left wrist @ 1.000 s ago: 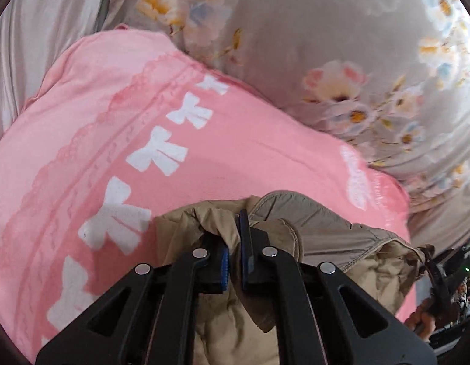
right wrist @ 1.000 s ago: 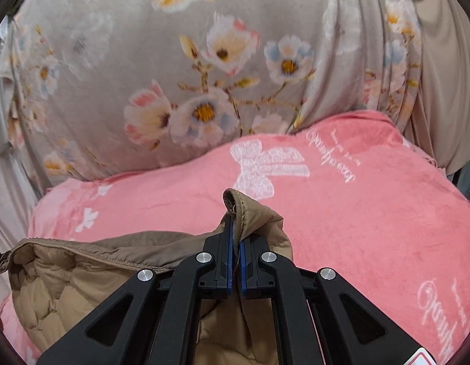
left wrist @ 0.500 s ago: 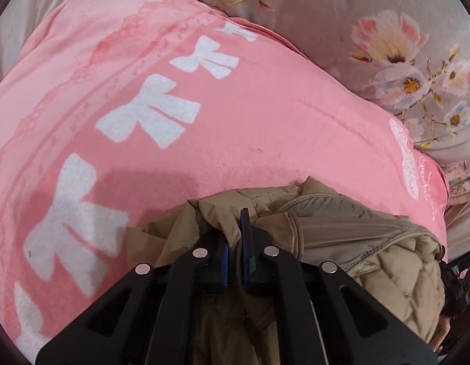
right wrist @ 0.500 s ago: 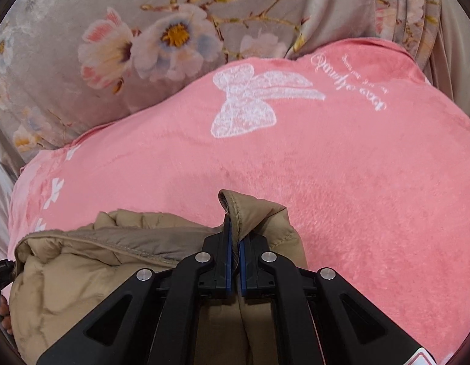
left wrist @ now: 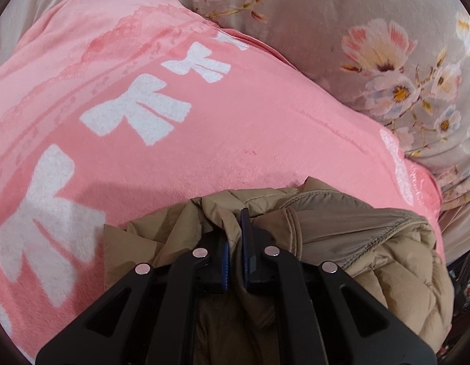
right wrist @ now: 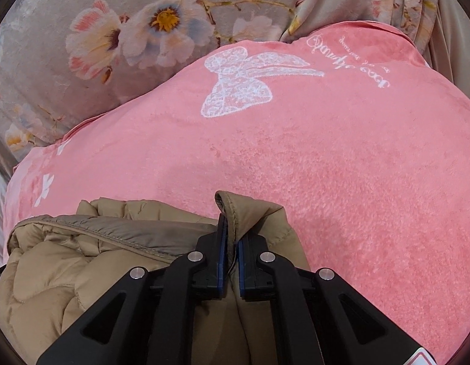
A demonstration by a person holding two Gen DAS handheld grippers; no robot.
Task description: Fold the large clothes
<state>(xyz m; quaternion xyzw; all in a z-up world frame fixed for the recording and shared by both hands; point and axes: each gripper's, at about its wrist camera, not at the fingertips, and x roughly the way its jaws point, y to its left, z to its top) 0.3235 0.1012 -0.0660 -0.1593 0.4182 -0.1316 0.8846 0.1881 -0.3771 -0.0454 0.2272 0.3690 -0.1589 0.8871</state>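
Observation:
A tan quilted puffer jacket (left wrist: 371, 243) lies bunched on a pink blanket (left wrist: 204, 127). My left gripper (left wrist: 235, 228) is shut on a fold of the jacket's tan fabric, which sticks out between its blue pads. In the right wrist view the same jacket (right wrist: 67, 267) spreads to the lower left, and my right gripper (right wrist: 230, 234) is shut on a seamed edge of it that pokes up past the fingertips. Both grippers sit low, close over the pink blanket (right wrist: 341, 167). The jacket's lower part is hidden under the gripper bodies.
The pink blanket carries white bow prints (left wrist: 137, 109) and a white lace bow (right wrist: 244, 82). Behind it lies a grey floral bedcover (left wrist: 387, 60), also in the right wrist view as the grey floral bedcover (right wrist: 128, 30). Dark clutter shows at the far right edge (left wrist: 466, 273).
Both grippers have come down toward the pink blanket with the jacket still held. The blanket now fills more of each view and the jacket has settled onto it.

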